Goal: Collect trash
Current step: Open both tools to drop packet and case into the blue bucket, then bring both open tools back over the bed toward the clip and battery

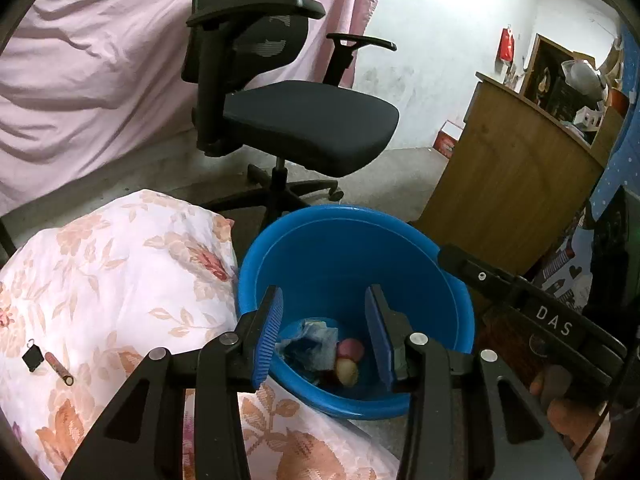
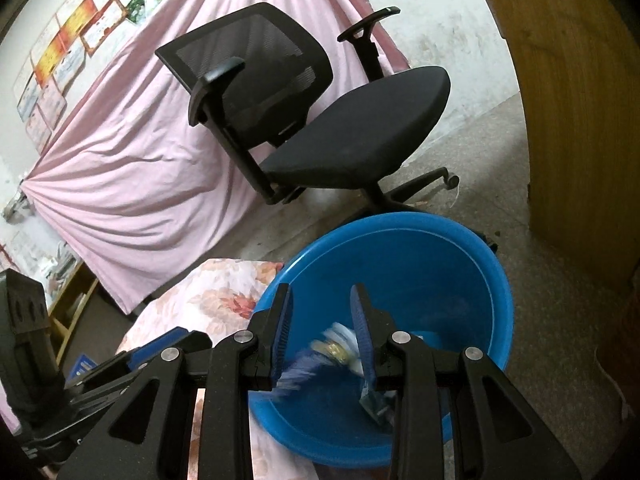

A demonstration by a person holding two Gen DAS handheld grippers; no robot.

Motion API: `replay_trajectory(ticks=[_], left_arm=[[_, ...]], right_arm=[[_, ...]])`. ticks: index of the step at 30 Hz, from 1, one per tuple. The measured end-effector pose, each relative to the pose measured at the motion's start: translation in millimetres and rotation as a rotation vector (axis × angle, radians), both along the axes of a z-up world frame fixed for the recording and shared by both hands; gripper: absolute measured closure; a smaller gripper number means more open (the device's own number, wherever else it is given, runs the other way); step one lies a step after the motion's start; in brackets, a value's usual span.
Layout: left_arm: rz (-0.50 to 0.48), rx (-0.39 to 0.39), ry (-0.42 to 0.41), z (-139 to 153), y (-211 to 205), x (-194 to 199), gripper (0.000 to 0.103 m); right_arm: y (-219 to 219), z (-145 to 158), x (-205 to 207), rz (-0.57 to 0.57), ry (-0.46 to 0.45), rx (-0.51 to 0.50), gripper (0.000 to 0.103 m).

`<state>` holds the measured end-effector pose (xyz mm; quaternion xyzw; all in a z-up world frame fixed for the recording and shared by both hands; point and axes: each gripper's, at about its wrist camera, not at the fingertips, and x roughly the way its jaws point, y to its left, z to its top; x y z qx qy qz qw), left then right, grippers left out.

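You are at the dropping step: both tools hang over the round blue plastic bucket [image 1: 352, 264], which stands on the floor at the edge of the bed with the floral cream-and-orange bedcover [image 1: 100, 280], about 5 o'clock from the black mesh office chair [image 1: 288, 112].

In the left wrist view, the left hand-held gripper [image 1: 324, 336] stands partly open with nothing between its blue ribbed pads [image 1: 270, 338]. Seen through the gap, crumpled blue-white wrappers [image 1: 312, 342] and two small round fruit-like pieces, pinkish and yellow [image 1: 348, 362], already lie on the bucket's bottom.

In the right wrist view, the right hand-held gripper [image 2: 322, 338] is narrowly open. A blurred blue-and-yellow wrapper [image 2: 334, 350] is between its pads; whether they press it or it is falling, I cannot tell.

Next, I judge, you should open the right one fully over the bucket, then return to the bedcover at 9 o'clock, where a small black clip [image 1: 33, 357] and a thin brownish tube [image 1: 59, 369] wait, if these count as trash. They are small and flat, so pinch low and carefully.
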<state>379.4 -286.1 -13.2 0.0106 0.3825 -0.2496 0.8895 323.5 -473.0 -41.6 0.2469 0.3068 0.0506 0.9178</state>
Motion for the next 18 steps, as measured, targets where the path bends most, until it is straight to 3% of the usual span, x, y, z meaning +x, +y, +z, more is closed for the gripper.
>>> replay_trajectory(ticks=[9,15,17,18], left_arm=[[0.063,-0.036,-0.078,17.5,28.7,-8.2,0.051],[0.119,-0.063,-0.136,37.0,56.1,-12.4,0.044],[0.144,-0.067,-0.157,42.7,65.2,-14.4,0.036],[0.163,-0.068,-0.171,45.7,69.3,-16.4,0.025]], right_arm=[[9.9,9.7,-1.8,0.005,-0.049,-0.054,0.064],[21.5,22.1,-6.0,0.004,-0.128,-0.1,0.05],[27.7,27.5,-8.4,0.006,-0.16,-0.127,0.047],[30.5,30.1,-9.0,0.007,-0.174,-0.141,0.044]])
